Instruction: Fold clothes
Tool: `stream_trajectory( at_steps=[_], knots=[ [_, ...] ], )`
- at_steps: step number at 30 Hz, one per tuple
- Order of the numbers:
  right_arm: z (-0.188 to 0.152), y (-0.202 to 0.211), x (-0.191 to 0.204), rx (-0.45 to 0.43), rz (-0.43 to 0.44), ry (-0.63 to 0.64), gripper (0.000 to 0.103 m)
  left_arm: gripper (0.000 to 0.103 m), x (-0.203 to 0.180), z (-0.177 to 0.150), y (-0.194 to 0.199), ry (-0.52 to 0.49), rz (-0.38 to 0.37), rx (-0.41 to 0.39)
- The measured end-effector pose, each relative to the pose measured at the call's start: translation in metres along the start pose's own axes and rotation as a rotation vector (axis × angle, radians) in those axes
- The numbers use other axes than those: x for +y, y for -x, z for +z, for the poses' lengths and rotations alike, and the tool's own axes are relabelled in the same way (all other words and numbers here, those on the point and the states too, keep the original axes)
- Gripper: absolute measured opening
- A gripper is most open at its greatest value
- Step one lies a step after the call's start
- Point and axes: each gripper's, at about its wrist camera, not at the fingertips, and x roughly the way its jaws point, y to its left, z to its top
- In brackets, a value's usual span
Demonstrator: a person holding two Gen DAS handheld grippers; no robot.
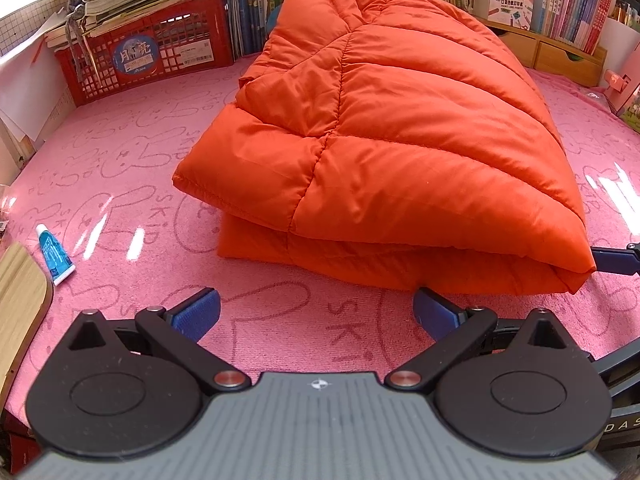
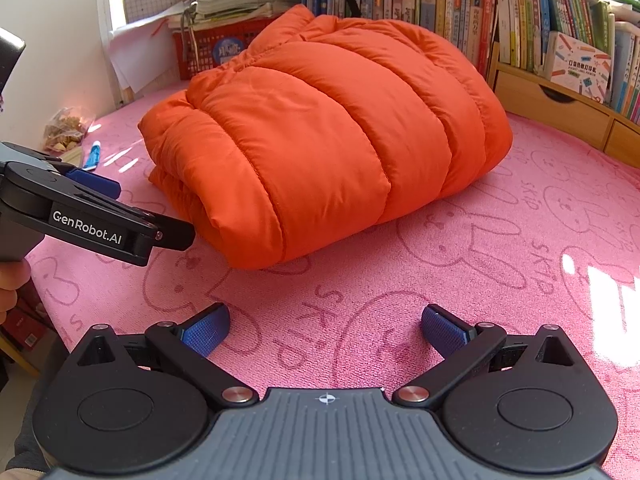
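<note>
Fingers: left gripper (image 1: 316, 314) and right gripper (image 2: 326, 330) both spread wide, holding nothing, over the pink mat (image 2: 500, 280).
Jacket: folded orange puffer jacket (image 1: 380, 140) lies just ahead of the fingertips.
Left of fingers: small blue tube (image 1: 55, 258).
Behind jacket: red crate (image 1: 152, 56), bookshelf (image 2: 460, 4).

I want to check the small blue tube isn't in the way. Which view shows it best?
The left wrist view: the blue tube lies in full on the pink mat, apart from the orange jacket. The right wrist view shows only a sliver behind the left gripper.
</note>
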Motion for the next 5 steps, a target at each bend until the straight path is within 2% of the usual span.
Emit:
stream_trajectory(
  at_steps=[5],
  knots=[
    [-0.0005,-0.0001,-0.0001,-0.001,0.001,-0.001,0.103,0.103,0.0010,0.0001,-0.0015,0.006,0.000,0.008]
  ],
)
